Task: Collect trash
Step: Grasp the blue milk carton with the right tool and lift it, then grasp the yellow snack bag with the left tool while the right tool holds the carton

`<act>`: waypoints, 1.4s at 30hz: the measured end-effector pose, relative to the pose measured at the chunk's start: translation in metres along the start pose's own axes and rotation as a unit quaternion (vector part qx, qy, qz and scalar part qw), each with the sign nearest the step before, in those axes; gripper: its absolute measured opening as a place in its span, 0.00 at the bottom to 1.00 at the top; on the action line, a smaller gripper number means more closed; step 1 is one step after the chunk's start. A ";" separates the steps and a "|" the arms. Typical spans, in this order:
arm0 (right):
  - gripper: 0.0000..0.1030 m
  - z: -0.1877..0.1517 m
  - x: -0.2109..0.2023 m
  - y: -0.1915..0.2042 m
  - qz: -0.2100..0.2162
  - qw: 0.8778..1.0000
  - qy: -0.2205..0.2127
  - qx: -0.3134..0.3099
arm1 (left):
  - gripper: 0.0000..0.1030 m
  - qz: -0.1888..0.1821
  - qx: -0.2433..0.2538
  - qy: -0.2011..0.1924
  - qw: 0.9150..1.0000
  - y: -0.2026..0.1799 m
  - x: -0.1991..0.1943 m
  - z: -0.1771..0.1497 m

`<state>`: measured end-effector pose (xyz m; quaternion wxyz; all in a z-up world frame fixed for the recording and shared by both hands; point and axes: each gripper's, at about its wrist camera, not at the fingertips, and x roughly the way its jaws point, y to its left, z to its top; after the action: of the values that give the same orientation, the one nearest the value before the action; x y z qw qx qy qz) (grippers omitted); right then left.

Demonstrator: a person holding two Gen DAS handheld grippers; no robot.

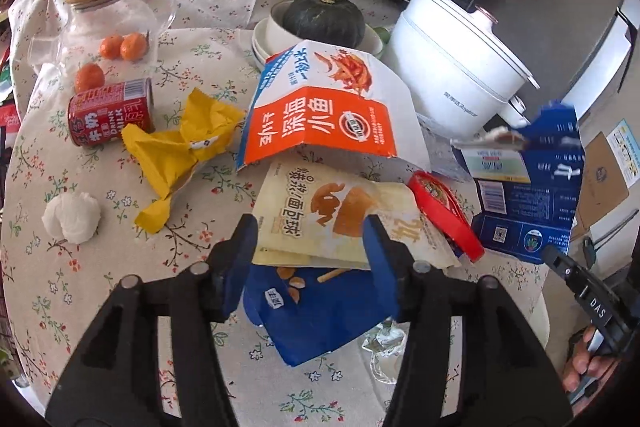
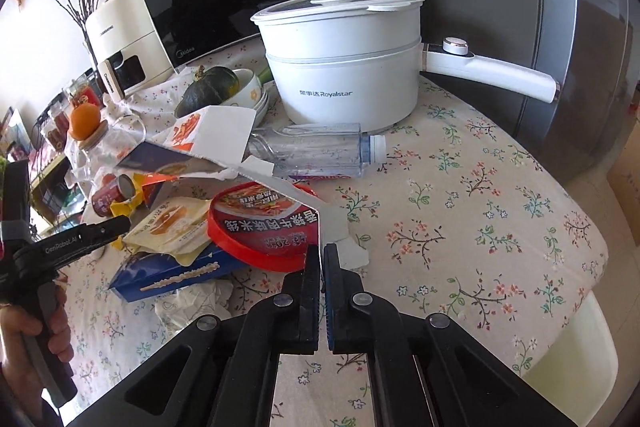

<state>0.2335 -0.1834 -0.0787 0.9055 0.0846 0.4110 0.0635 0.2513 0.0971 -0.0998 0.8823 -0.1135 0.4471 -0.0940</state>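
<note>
Right wrist: bottle (image 2: pixel 320 151) before pot (image 2: pixel 344 67)

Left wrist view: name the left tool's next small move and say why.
Probably lower the left tool and close it on the beige snack pouch. Its jaws stand open around that pouch with nothing gripped, while the right tool is shut on the torn blue carton.

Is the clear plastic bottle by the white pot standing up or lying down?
Lying down. The clear plastic bottle rests on its side on the floral tablecloth, white cap pointing right, in front of the white pot.
</note>
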 end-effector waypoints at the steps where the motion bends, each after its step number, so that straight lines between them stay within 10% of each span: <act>1: 0.02 0.001 -0.003 -0.001 0.000 1.000 -0.003 0.001 | 0.62 -0.002 0.025 0.001 1.000 -0.008 -0.001 -0.001; 13: 0.02 -0.001 -0.016 -0.021 0.004 1.000 0.001 0.020 | 0.75 0.077 0.234 0.010 0.969 -0.065 0.019 -0.019; 30: 0.02 -0.001 -0.013 -0.030 0.010 1.000 0.005 0.027 | 0.75 0.103 0.215 0.016 0.971 -0.077 0.048 -0.019; 38: 0.02 -0.001 -0.012 -0.033 0.011 0.999 0.006 0.030 | 0.16 0.084 0.166 0.032 0.982 -0.073 0.064 -0.016; 42: 0.02 -0.002 -0.012 -0.035 0.009 1.000 0.006 0.029 | 0.05 0.081 0.142 0.026 0.986 -0.070 0.063 -0.014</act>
<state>0.2259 -0.2195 -0.0779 0.8995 0.1143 0.4174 0.0598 0.2719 0.0122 -0.1362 0.8821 0.0518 0.4598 -0.0881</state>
